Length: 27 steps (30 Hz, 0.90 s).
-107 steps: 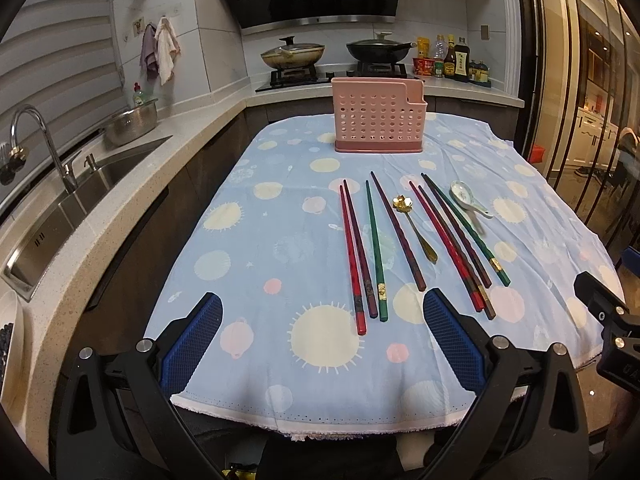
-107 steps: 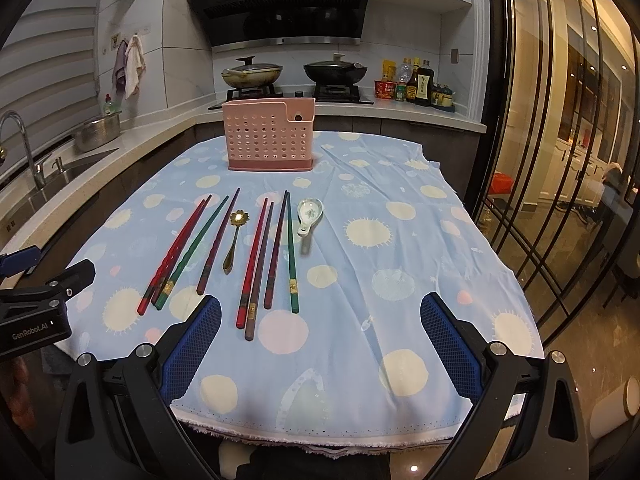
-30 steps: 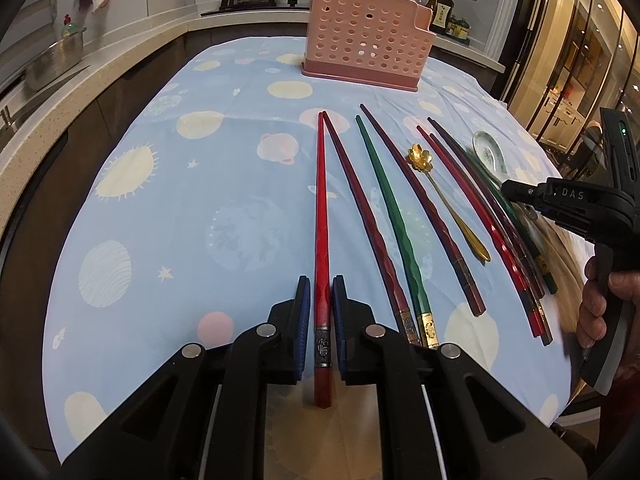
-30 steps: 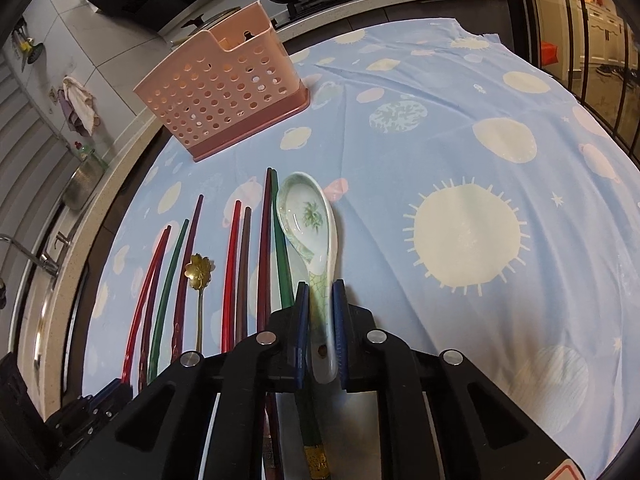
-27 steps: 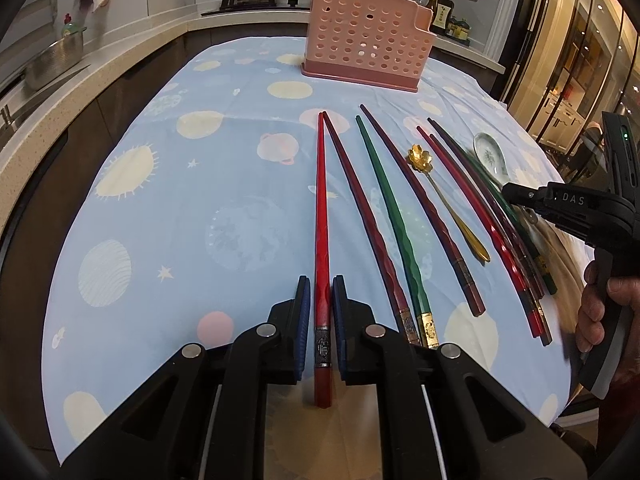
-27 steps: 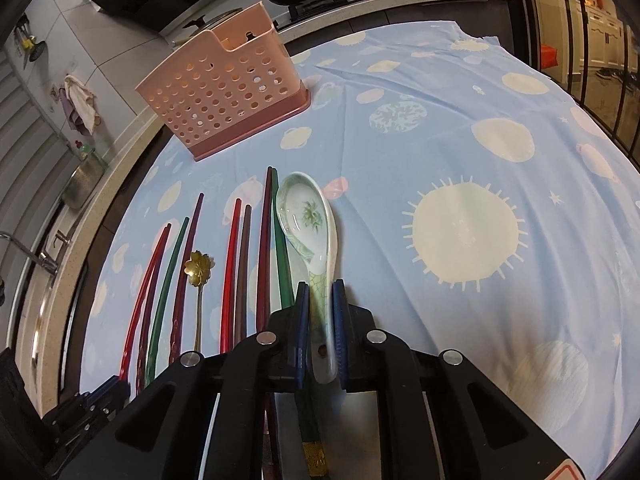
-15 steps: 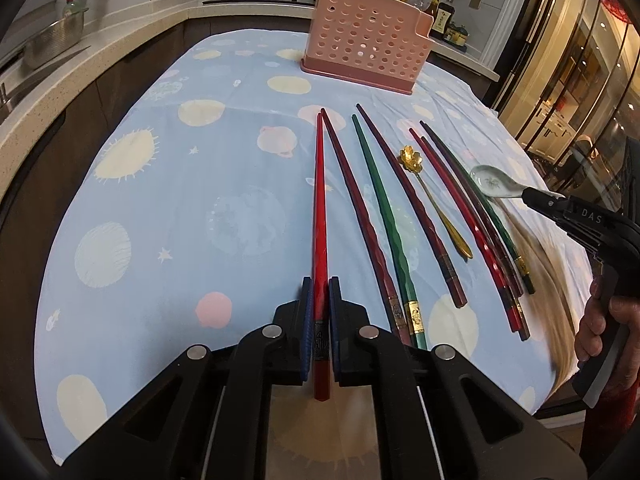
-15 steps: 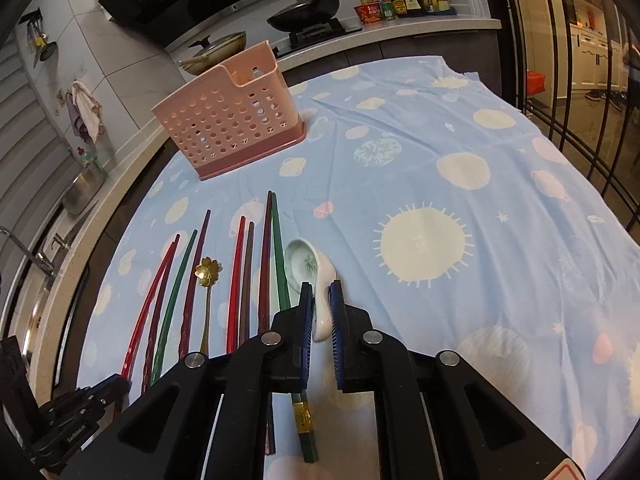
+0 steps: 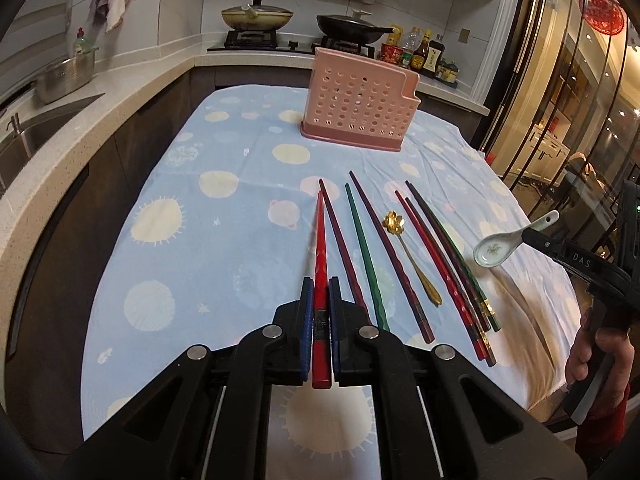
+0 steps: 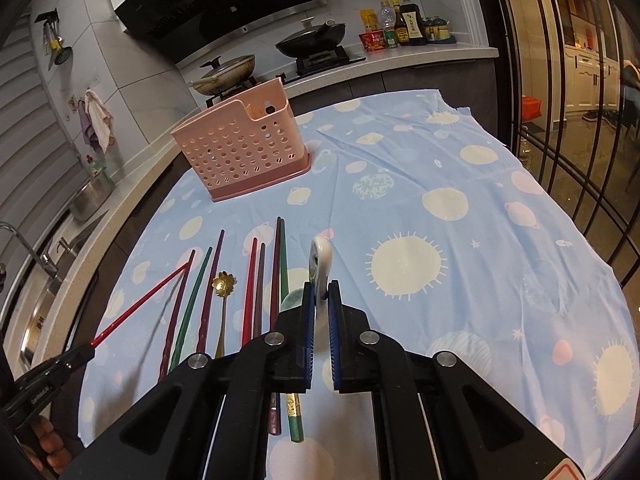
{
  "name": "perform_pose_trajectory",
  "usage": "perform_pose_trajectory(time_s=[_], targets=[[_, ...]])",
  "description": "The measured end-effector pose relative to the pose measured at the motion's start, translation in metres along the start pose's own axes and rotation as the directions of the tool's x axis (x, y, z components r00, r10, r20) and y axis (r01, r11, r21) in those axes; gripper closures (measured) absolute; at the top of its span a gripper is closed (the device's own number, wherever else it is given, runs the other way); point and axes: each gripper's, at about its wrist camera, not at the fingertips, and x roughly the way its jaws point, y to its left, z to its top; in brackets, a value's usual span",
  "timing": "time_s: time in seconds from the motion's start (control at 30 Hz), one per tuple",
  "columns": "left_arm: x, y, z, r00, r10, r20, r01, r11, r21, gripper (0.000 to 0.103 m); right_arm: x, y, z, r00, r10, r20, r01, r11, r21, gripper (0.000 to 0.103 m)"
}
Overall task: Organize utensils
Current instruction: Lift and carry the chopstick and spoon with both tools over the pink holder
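Note:
My left gripper (image 9: 319,312) is shut on a red chopstick (image 9: 320,256) and holds it lifted above the cloth; it also shows in the right wrist view (image 10: 140,304). My right gripper (image 10: 320,304) is shut on the handle of a white ceramic spoon (image 10: 321,264), lifted off the table; the spoon also shows in the left wrist view (image 9: 500,246). Several red, green and dark chopsticks (image 9: 372,256) and a gold spoon (image 9: 412,256) lie in a row on the blue cloth. A pink perforated utensil holder (image 9: 358,106) stands at the far end.
The table wears a blue cloth with pale circles (image 9: 208,216). A counter with a sink (image 9: 24,136) runs along the left. The stove with pans (image 9: 256,16) and sauce bottles (image 9: 416,54) is behind the holder. Glass doors (image 10: 580,92) stand on the right.
Both grippers have risen from the table with what they hold: the red chopstick now tilts up off the cloth, and the ceramic spoon is carried higher, turned on edge.

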Motion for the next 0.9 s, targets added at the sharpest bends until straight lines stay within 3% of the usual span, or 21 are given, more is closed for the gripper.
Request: perform_pose_trajectory(time_s=[0.5,0.9], targets=[[-0.017,-0.007,0.117,0.98,0.036,0.195,-0.049,0.997,0.063,0.096,0.006,0.021,0.069,0.996,0.047,0.072,-0.044,0.998,-0.052,0.096],[-0.026,-0.033,0.22,0.942,-0.003,0.337,-0.041,0.991,0.125,0.096,0.037,0.045,0.157,0.989,0.082,0.123,-0.071,0.993,-0.091,0.096]])
